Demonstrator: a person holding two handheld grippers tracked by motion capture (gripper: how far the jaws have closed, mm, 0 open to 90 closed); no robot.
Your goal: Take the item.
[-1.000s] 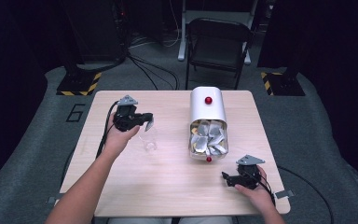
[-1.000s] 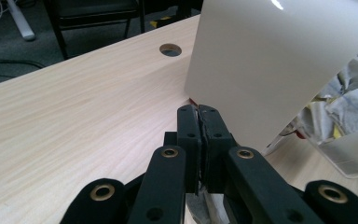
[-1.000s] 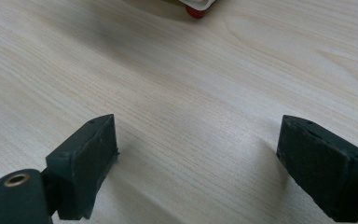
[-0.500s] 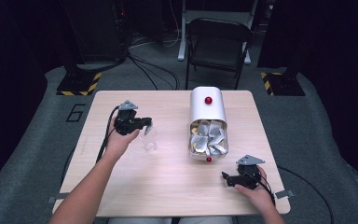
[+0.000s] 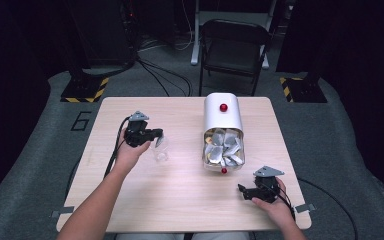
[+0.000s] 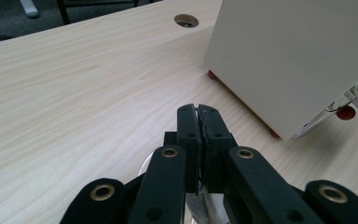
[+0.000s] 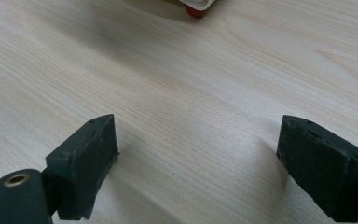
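Observation:
A small clear cup (image 5: 161, 150) hangs just above the wooden table (image 5: 180, 200), left of centre. My left gripper (image 5: 156, 134) is shut on the cup's thin wall near its rim. In the left gripper view the jaws (image 6: 198, 109) are pressed together and part of the cup (image 6: 204, 205) shows below them. A white bin (image 5: 222, 117) lies on its side at mid-right, its open mouth full of several silver foil packets (image 5: 222, 147). My right gripper (image 5: 241, 189) rests open on the table near the front right corner, its jaws (image 7: 198, 135) wide apart with nothing between them.
The bin (image 6: 298, 56) stands close to the right of the left gripper, with a red knob (image 6: 346, 112) by its mouth. A red knob (image 7: 196, 11) lies ahead of the right gripper. A cable hole (image 6: 186, 20) is in the tabletop. A folding chair (image 5: 235, 40) stands behind the table.
The left hand has come down toward the table with the clear cup still gripped. The right hand and its gripper have stayed where they were.

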